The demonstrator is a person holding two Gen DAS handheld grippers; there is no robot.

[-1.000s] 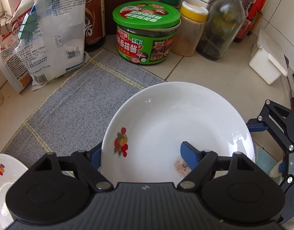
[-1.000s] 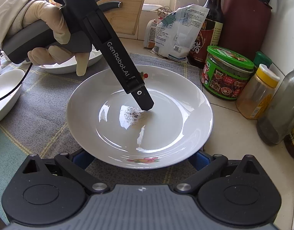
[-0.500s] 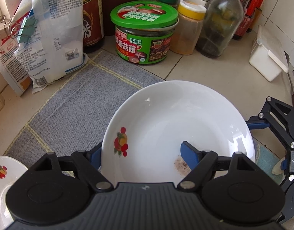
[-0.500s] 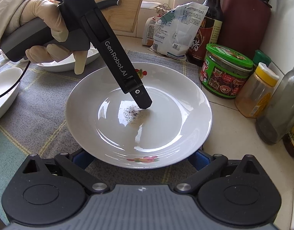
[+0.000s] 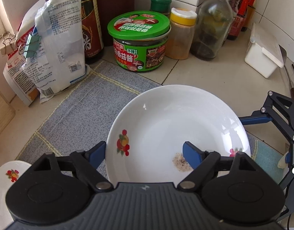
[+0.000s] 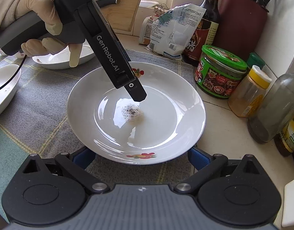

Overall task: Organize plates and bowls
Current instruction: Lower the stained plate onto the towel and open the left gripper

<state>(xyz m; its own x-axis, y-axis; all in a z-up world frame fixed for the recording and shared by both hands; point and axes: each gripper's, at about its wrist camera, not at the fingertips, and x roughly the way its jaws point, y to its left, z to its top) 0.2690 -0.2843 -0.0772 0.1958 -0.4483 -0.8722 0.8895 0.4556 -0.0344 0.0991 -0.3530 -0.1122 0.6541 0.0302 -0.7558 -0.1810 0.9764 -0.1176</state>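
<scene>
A white plate with fruit decals (image 5: 166, 122) (image 6: 156, 126) has a patch of dark crumbs (image 6: 132, 112) near its middle. My left gripper (image 5: 145, 151) is shut on the plate's near rim, one finger (image 5: 191, 155) on top inside the plate and the other under the rim. In the right wrist view that top finger (image 6: 136, 92) reaches into the plate from above. My right gripper (image 6: 141, 159) is open, its two fingers straddling the opposite rim of the plate. The plate is just above a grey mat (image 5: 74, 118).
A green-lidded jar (image 5: 139, 44), a yellow-capped spice jar (image 5: 180, 32), bottles (image 5: 210, 26) and clipped bags (image 5: 53, 53) stand along the back wall. A white box (image 5: 262, 57) is at right. Other white dishes (image 6: 5, 88) (image 6: 62, 57) lie on the mat to the left.
The plate and both grippers have shifted slightly; the left gripper's view has risen a little and the plate's far rim sits lower in its frame. Both grips are unchanged.
</scene>
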